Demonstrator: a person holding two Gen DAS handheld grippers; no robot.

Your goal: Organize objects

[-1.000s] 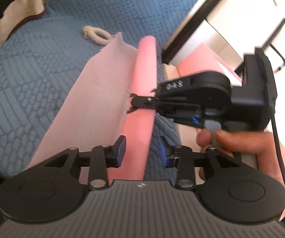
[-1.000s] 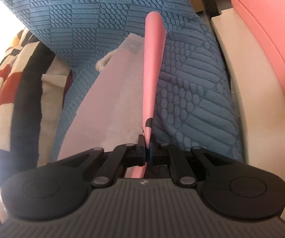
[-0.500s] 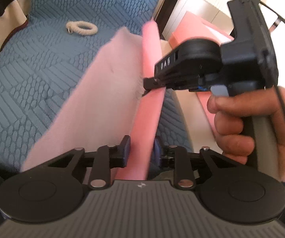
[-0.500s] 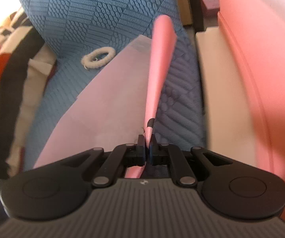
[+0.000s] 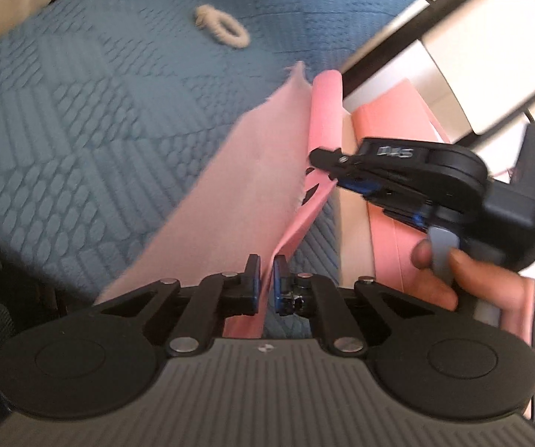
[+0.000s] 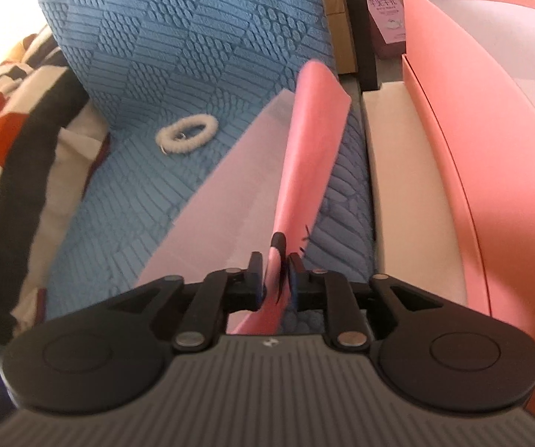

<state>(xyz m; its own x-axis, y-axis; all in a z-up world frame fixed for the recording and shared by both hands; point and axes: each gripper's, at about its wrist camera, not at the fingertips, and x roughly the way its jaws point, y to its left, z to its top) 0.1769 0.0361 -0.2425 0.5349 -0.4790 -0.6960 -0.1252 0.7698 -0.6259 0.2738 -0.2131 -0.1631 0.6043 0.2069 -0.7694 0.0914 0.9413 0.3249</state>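
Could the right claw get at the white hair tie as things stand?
Probably yes. The hair tie lies alone on the blue cover, nothing over it, and the right claw is opening off the pink sheet between its pads.

On my right wrist feed a blue quilted bedspread [image 6: 193, 37] fills most of the view, its stitched blocks running in differing directions. At its left edge I see a bunched blanket [image 6: 14, 141] in black, white and orange-red bands. A cream ledge [image 6: 398, 186] runs along the bedspread's right side, and a dark post [image 6: 364, 37] stands at its far end. Just past the post sits a small pink carton [image 6: 388, 15] with printing too small to read. The left wrist feed adds a white cabinet [image 5: 472, 56], blurred.
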